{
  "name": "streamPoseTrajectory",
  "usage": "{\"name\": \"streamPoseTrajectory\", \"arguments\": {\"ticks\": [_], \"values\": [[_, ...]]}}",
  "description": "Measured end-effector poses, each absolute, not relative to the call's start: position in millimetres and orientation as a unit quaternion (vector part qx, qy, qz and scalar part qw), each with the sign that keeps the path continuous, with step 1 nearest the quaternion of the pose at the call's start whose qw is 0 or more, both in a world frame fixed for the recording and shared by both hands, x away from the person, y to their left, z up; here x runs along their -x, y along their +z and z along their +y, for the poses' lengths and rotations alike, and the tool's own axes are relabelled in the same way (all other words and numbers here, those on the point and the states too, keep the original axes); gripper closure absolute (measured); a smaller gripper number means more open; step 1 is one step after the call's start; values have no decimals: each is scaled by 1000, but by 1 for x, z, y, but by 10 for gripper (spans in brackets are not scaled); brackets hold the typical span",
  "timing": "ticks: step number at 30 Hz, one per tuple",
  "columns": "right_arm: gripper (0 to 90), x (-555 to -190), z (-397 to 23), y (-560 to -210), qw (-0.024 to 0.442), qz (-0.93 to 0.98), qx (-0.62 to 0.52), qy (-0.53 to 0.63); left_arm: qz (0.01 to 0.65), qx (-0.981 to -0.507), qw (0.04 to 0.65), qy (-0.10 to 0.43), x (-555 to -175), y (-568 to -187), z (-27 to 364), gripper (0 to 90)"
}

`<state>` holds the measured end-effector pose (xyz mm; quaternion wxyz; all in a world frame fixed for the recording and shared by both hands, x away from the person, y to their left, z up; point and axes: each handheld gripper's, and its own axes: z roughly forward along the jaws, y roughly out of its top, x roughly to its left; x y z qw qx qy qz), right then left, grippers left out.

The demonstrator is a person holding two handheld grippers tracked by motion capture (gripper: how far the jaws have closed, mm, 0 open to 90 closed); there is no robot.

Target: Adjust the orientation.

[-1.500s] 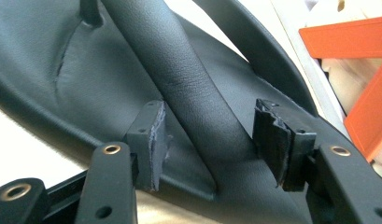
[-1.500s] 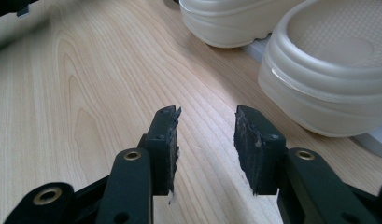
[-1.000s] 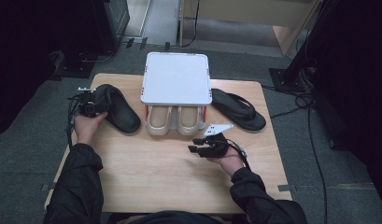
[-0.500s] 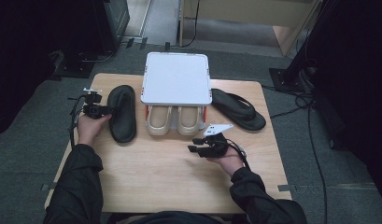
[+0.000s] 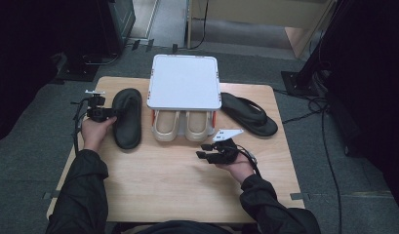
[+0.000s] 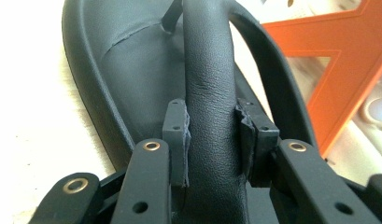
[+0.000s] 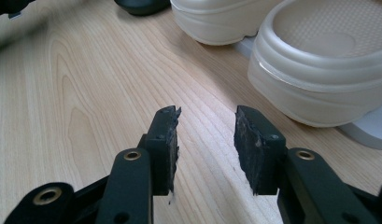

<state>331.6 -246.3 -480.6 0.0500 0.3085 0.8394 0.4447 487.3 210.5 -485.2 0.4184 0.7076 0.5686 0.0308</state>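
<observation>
A black flip-flop (image 5: 127,117) lies lengthwise on the wooden table (image 5: 177,180), left of a white rack (image 5: 184,80). My left gripper (image 5: 109,113) comes at it from the left. In the left gripper view the jaws have just been closing, and the pads of my left gripper (image 6: 211,121) press on both sides of the flip-flop's thick black strap (image 6: 209,70). A second black flip-flop (image 5: 248,113) lies right of the rack. My right gripper (image 5: 202,150) rests open in front of the rack, with bare wood between its jaws (image 7: 205,123).
Two cream clogs (image 5: 166,127) (image 5: 198,127) stand side by side under the white rack, whose orange frame (image 6: 338,60) is close behind the held flip-flop. One clog (image 7: 319,70) is just beyond my right gripper. Dark floor and cables surround the table.
The left flip-flop has swung from a diagonal lie to straight alongside the rack. The left jaws have come in on its strap. The right gripper has not moved.
</observation>
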Motion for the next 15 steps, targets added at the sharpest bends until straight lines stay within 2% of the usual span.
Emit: {"name": "streamPoseTrajectory", "arguments": {"ticks": [15], "values": [[599,-333,-248,-480,51,837,-311,448,569,-693,441,24,-480,-466,219,682]]}}
